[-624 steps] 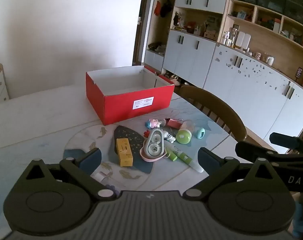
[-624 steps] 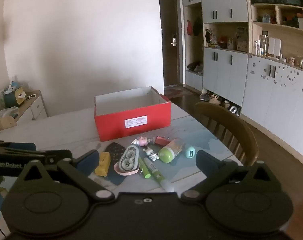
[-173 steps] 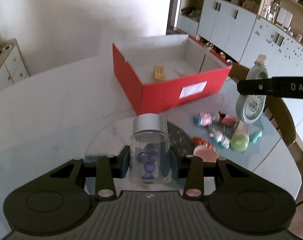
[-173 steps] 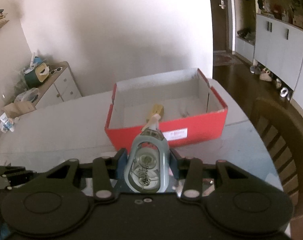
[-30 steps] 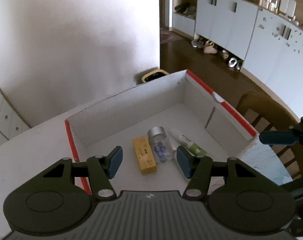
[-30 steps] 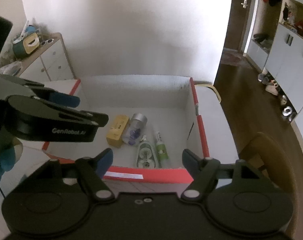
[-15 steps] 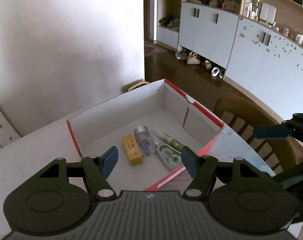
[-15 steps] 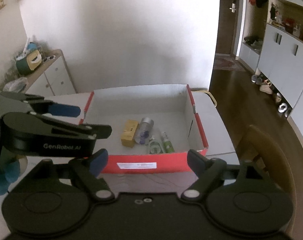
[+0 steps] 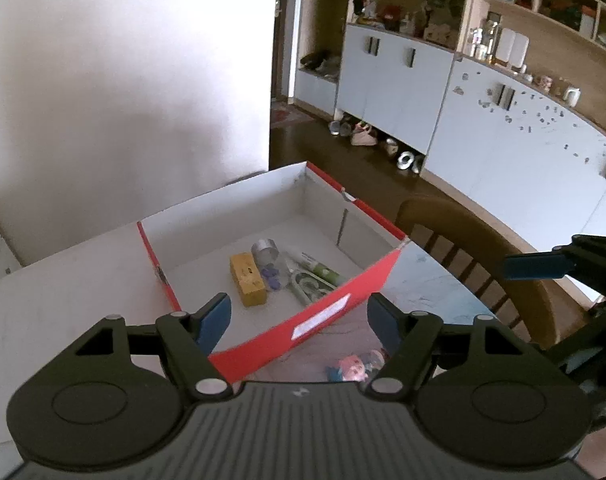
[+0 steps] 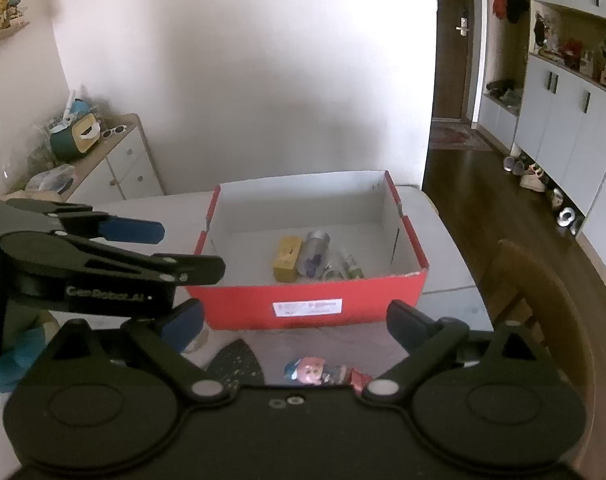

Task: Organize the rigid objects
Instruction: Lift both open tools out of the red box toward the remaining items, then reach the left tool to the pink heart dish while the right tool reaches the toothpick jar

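A red box (image 9: 323, 320) (image 10: 303, 300) stands on the table. Inside lie a yellow block (image 9: 247, 278) (image 10: 287, 258), a clear jar with a silver lid (image 9: 267, 258) (image 10: 314, 251), a grey tape dispenser (image 9: 309, 286) and a green-and-white tube (image 9: 317, 266) (image 10: 351, 264). A pink figurine (image 9: 353, 368) (image 10: 313, 370) lies on the table in front of the box. My left gripper (image 9: 299, 320) is open and empty, above the box's near wall. My right gripper (image 10: 295, 320) is open and empty, in front of the box.
A wooden chair (image 9: 483, 248) (image 10: 543, 300) stands at the table's right side. A dark patterned mat (image 10: 235, 364) lies before the box. A small red item (image 10: 359, 380) lies beside the figurine. A white cabinet (image 10: 115, 168) stands far left; wall cupboards (image 9: 503, 120) are on the right.
Both grippers have pulled back from the box and opened a little wider. The figurine on the table has come into view below them.
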`<action>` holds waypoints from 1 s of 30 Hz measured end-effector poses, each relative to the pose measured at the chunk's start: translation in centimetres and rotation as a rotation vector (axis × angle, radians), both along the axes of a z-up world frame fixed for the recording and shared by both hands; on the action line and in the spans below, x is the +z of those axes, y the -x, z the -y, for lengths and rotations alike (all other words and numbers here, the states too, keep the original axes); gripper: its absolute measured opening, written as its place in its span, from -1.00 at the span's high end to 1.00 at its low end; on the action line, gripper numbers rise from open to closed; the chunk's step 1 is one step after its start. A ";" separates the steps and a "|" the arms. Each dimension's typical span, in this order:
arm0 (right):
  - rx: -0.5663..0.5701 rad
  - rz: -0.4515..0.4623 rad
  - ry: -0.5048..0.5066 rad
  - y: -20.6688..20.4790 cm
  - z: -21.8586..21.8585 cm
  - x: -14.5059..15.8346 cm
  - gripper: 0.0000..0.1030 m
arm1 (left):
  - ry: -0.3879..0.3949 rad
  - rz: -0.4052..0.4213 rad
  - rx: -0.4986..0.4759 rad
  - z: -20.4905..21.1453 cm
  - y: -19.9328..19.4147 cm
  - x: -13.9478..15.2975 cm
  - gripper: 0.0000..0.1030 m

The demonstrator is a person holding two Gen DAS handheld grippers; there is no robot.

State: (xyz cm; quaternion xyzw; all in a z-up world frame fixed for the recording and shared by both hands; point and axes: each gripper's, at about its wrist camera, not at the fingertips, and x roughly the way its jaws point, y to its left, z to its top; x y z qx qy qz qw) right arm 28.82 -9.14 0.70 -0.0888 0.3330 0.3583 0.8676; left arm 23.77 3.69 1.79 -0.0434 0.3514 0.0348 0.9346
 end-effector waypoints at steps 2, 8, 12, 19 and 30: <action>-0.003 0.001 -0.006 0.7 0.2 -0.1 -0.92 | -0.003 0.015 -0.006 0.2 0.9 0.2 -0.58; -0.005 0.009 -0.018 3.0 1.1 -0.8 -0.98 | 0.002 0.048 -0.031 0.8 3.3 0.1 -0.58; -0.010 0.006 -0.010 4.0 1.5 -1.4 -0.99 | 0.008 0.051 -0.041 1.1 4.8 -0.5 -0.59; -0.011 -0.006 -0.007 5.7 2.5 -2.6 -0.99 | 0.051 0.045 -0.059 1.2 7.0 -2.1 -0.59; -0.051 -0.068 -0.032 7.1 4.9 -5.9 -0.99 | 0.048 0.044 -0.055 1.6 9.2 -5.3 -0.60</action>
